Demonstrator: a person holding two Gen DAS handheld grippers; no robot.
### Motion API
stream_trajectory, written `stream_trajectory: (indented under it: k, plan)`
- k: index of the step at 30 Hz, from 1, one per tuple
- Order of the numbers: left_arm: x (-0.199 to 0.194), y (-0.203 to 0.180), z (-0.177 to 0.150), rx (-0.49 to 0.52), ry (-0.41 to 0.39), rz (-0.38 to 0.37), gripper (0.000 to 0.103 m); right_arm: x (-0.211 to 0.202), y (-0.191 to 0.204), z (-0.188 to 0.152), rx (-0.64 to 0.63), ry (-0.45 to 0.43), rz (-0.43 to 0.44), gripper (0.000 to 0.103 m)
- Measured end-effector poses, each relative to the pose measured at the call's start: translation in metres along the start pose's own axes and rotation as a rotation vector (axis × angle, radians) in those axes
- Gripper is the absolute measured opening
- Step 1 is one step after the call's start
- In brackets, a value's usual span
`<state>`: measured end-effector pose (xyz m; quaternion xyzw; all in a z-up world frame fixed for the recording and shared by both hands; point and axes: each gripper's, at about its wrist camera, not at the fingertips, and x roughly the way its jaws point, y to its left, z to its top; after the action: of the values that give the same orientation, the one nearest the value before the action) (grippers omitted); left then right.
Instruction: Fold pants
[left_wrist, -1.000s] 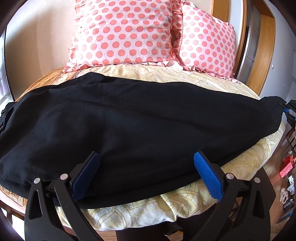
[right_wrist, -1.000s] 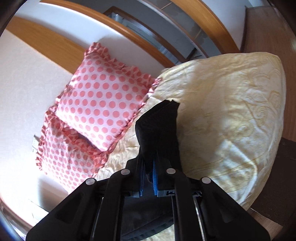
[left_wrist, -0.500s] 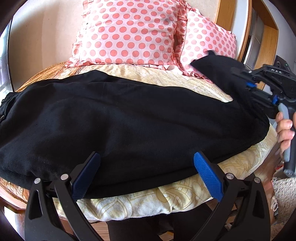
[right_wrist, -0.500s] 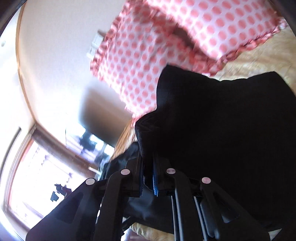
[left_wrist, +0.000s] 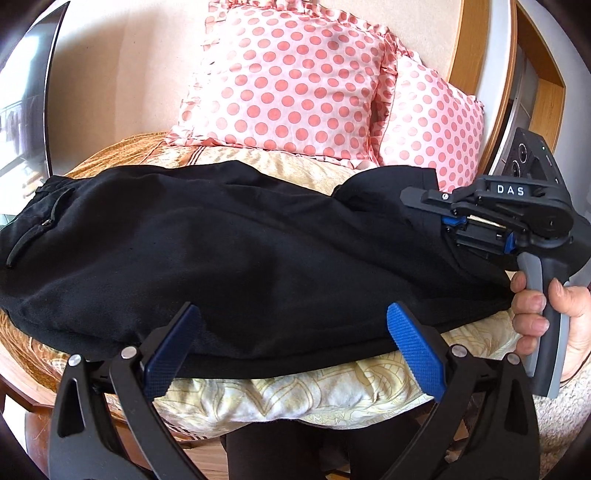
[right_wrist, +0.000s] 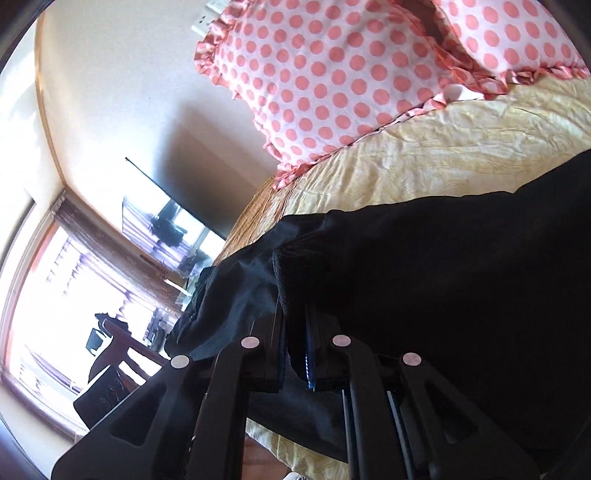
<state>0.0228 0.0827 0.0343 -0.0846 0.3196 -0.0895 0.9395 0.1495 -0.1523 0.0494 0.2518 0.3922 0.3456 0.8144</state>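
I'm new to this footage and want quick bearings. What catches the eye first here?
The black pants sprawl across the yellow bedspread, filling the middle. Behind them, two pink polka-dot pillows stand against the wall. At right, the right gripper is shut on the pants' leg end, while the left gripper hangs open at the near edge.
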Motion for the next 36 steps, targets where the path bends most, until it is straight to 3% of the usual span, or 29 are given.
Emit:
stream_trajectory:
  k: [3, 6, 11, 13, 16, 21, 24, 27, 30, 36]
  plan:
    - [-0.005, 0.009, 0.0, -0.025, -0.01, 0.013, 0.101, 0.031, 0.005, -0.014, -0.03, 0.104, -0.033, 0.008]
    - [-0.013, 0.02, 0.0, -0.042, -0.021, 0.038, 0.101, 0.042, 0.008, -0.026, -0.078, 0.129, -0.076, 0.009]
    - [-0.031, 0.041, 0.002, -0.076, -0.068, 0.087, 0.101, 0.043, 0.025, -0.05, -0.293, 0.17, -0.181, 0.01]
    - [-0.038, 0.05, 0.002, -0.093, -0.089, 0.111, 0.101, 0.041, 0.034, -0.06, -0.385, 0.189, -0.197, 0.023]
    - [-0.049, 0.067, 0.003, -0.124, -0.11, 0.164, 0.101, 0.031, 0.043, -0.067, -0.427, 0.198, -0.144, 0.044]
    - [-0.07, 0.103, 0.002, -0.205, -0.136, 0.237, 0.101, 0.03, 0.053, -0.068, -0.451, 0.152, -0.116, 0.045]
    - [-0.078, 0.127, 0.001, -0.289, -0.136, 0.262, 0.101, 0.048, 0.054, -0.074, -0.443, 0.201, -0.11, 0.057]
    - [-0.088, 0.157, -0.001, -0.402, -0.138, 0.255, 0.101, 0.047, 0.063, -0.081, -0.519, 0.202, -0.141, 0.058]
    - [-0.095, 0.188, -0.002, -0.513, -0.131, 0.223, 0.101, 0.039, 0.064, -0.076, -0.495, 0.163, -0.115, 0.057]
    - [-0.095, 0.251, -0.004, -0.777, -0.116, 0.038, 0.1, 0.044, 0.053, -0.08, -0.466, 0.179, -0.113, 0.059]
